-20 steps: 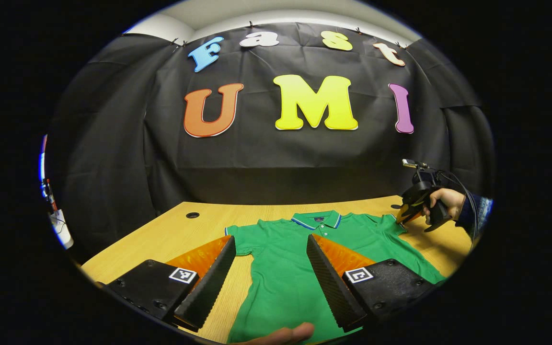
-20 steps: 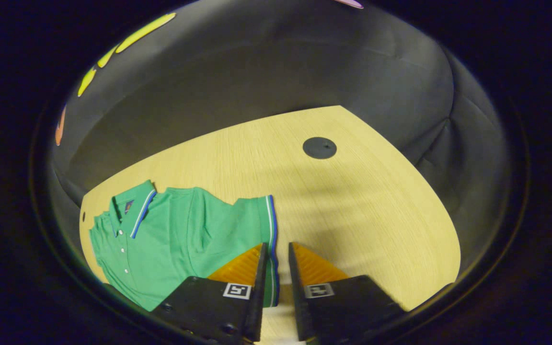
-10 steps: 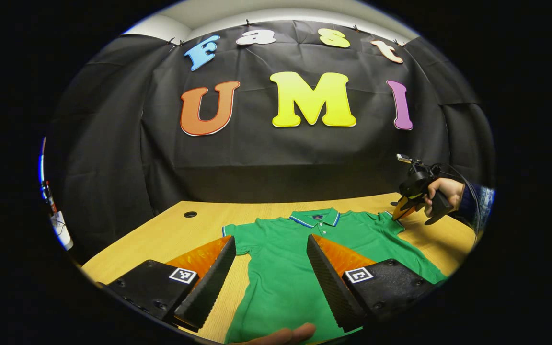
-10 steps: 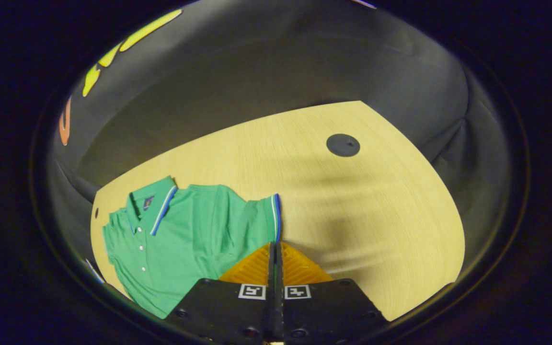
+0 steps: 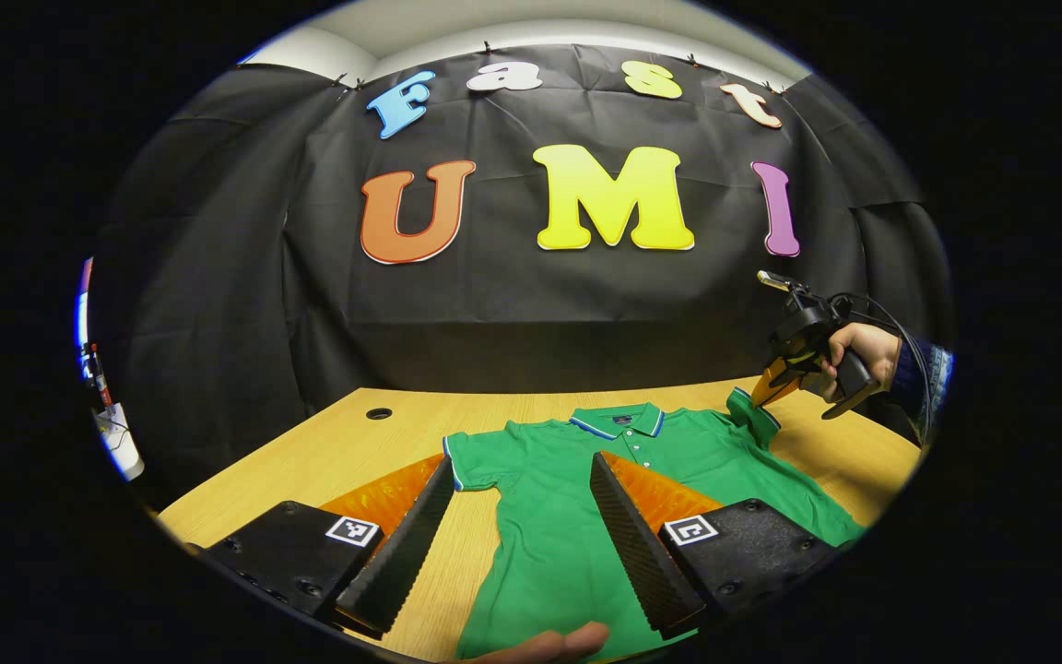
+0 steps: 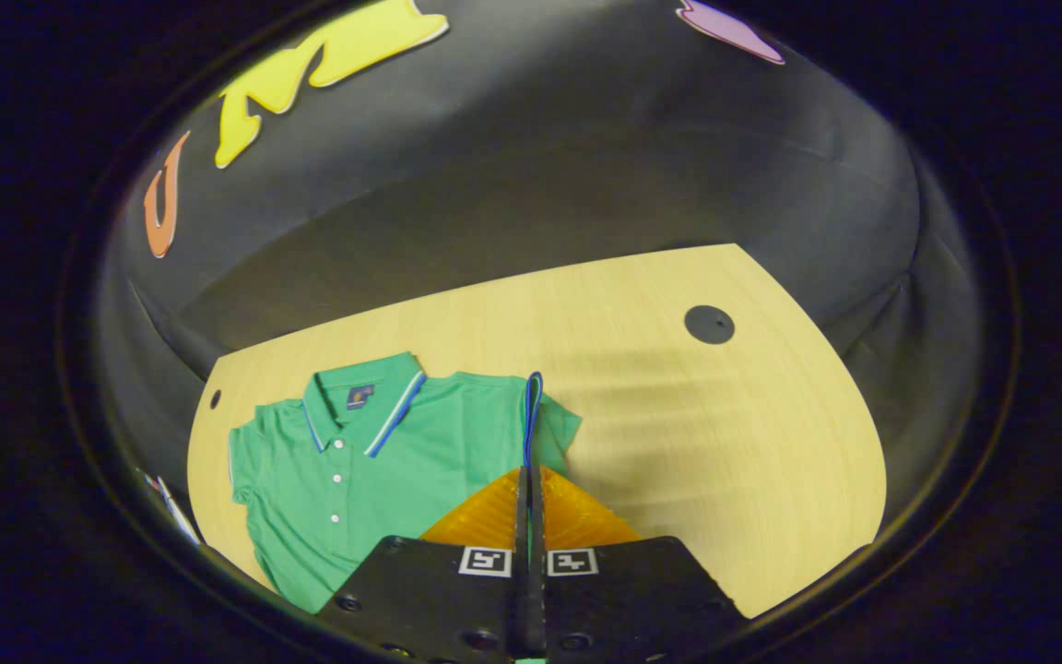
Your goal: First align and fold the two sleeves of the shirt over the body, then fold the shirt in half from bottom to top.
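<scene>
On the table (image 6: pixel 725 433) the shirt (image 5: pixel 577 516) lies flat and unfolded, the right gripper (image 6: pixel 528 480) pinching its right sleeve (image 6: pixel 531 415) up, the left gripper (image 5: pixel 520 535) wide above the body; every fold remains.

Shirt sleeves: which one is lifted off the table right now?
The sleeve pinched in the right gripper, raised on edge. The other sleeve lies flat on the table.

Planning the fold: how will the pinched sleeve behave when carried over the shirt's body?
Probably floppy: the sleeve already stands creased above the right gripper. The shirt looks light, so it may drag slightly on the table.
</scene>
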### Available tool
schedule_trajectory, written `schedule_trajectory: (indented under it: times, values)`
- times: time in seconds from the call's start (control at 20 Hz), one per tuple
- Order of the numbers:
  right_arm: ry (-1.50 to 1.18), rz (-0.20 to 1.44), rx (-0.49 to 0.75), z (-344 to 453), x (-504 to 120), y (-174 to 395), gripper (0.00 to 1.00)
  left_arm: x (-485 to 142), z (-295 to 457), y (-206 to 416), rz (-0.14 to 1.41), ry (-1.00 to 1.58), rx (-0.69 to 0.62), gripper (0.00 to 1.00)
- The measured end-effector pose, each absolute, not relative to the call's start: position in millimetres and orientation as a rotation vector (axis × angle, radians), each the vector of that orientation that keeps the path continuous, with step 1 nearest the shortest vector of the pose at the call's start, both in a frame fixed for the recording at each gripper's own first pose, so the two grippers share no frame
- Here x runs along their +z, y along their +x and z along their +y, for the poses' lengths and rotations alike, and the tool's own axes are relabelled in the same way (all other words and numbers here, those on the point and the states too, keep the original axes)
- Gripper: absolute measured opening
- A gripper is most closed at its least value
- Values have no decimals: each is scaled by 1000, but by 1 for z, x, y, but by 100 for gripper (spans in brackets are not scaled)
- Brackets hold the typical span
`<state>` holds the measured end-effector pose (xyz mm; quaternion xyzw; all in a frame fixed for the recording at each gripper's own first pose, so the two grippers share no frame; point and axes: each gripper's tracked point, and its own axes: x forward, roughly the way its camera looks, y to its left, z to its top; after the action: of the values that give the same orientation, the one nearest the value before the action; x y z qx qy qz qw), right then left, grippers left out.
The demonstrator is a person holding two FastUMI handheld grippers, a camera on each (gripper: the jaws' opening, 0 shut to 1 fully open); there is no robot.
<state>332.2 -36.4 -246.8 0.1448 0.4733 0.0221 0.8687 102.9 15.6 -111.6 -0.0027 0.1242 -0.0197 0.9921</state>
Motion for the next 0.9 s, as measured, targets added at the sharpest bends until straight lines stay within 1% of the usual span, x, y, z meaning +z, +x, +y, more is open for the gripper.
schedule_trajectory:
  times: [0.4, 0.7, 0.9]
  values:
    - [272, 976, 152, 40, -230, 328, 0, -113, 47, 98, 246, 16, -13, 96]
    - [282, 992, 196, 90, -234, 328, 0, -120, 63, 99, 260, 0, 1, 96]
    - [246, 975, 210, 102, -234, 327, 0, -124, 67, 99, 270, -13, 14, 96]
